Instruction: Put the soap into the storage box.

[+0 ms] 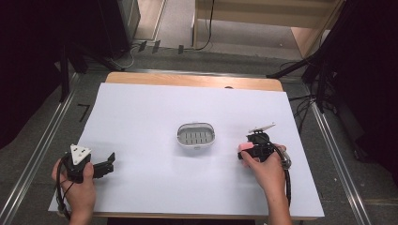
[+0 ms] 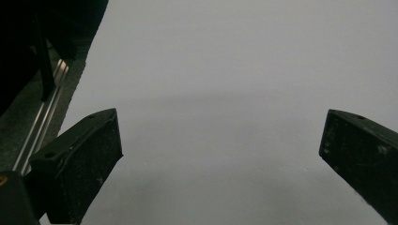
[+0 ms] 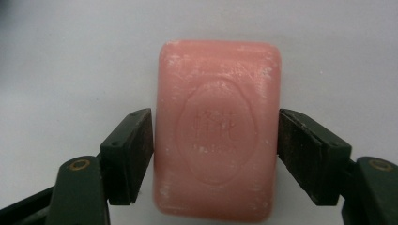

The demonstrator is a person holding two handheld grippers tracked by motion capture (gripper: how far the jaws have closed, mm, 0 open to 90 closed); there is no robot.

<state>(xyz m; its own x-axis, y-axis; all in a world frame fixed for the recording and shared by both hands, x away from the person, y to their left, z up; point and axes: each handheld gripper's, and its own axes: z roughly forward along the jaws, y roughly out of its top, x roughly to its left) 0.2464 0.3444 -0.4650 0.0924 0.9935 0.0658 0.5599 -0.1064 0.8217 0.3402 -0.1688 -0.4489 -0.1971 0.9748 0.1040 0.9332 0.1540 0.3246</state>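
Observation:
A pink bar of soap (image 3: 217, 129) with a stamped oval mark sits between the jaws of my right gripper (image 3: 216, 150), which press on both of its long sides. In the high view the soap (image 1: 244, 148) peeks out pink at the left of my right gripper (image 1: 253, 149), right of the soap dish. A white oval soap dish (image 1: 196, 135) with a slotted grey insert stands in the middle of the white sheet. My left gripper (image 1: 107, 165) rests at the front left, jaws wide apart with bare sheet between them (image 2: 220, 150).
The white sheet (image 1: 141, 112) covers most of the wooden table (image 1: 187, 79). Metal rails (image 1: 37, 150) run along both sides of the table. Dark stands and cables crowd the floor at the back left and right.

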